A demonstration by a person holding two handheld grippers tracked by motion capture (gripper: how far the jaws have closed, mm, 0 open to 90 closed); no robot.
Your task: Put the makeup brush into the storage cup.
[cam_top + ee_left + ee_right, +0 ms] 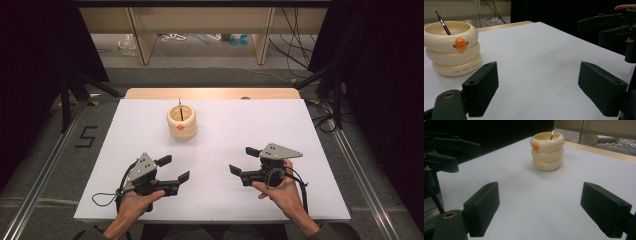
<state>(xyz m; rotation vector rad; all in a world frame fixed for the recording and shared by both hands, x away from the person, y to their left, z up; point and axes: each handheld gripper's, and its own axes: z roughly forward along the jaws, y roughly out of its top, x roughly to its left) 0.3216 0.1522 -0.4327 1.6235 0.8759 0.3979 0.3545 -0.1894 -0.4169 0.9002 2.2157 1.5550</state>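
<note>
Work not begun, by look of it. Cream ringed plastic pot (181, 123) with thin dark brush (179, 107) inside stands untouched, well ahead of both fingers. Left gripper (177, 168) and right gripper (243, 160) released, empty, low over white surface (280, 130). Reaching and grasping all remain.

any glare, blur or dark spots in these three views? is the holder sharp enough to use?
High view: even light on the white table, no glare, dark side edges; the cream holder is small but clear. Left gripper view: holder sharp, its small lettering hardly legible, near jaws soft, black background. Right gripper view: dimmer, bluish cast, holder slightly soft, faint shadow at its base.
</note>
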